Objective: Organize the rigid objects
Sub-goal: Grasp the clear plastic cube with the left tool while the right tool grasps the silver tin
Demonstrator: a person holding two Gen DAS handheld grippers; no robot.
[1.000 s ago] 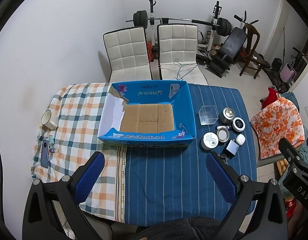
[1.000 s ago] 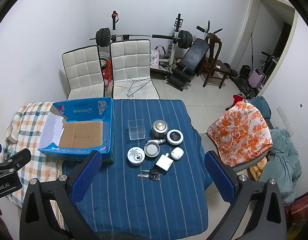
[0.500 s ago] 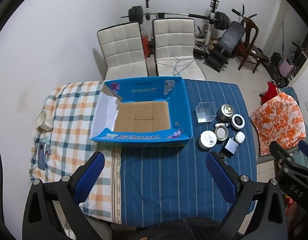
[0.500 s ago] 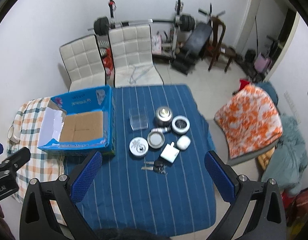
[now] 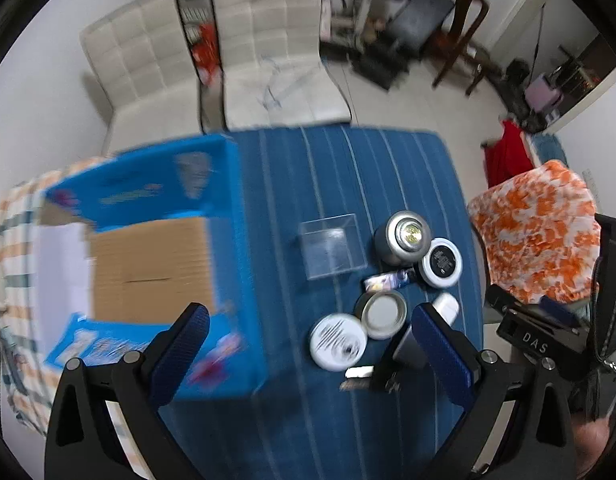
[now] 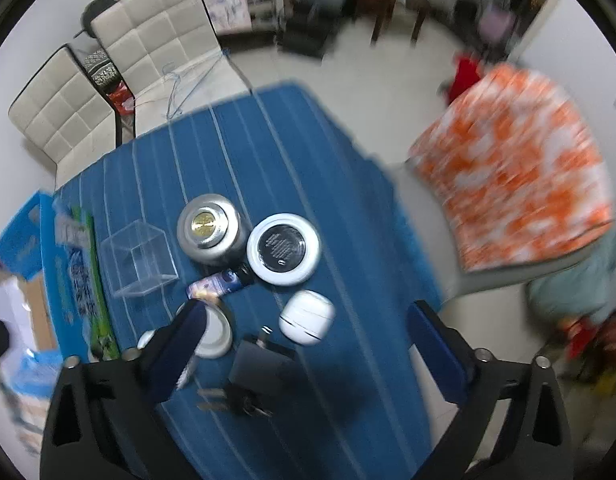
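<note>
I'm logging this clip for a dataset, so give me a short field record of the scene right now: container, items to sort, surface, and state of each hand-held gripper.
container: open blue cardboard box, nothing visible inside
items: clear plastic box, silver canister, round black-and-white tin, white case, keys, all outside the box
surface: blue striped cloth
left hand-held gripper: open, holding nothing
right hand-held gripper: open, above the item cluster
image quality: motion blur in both views
</note>
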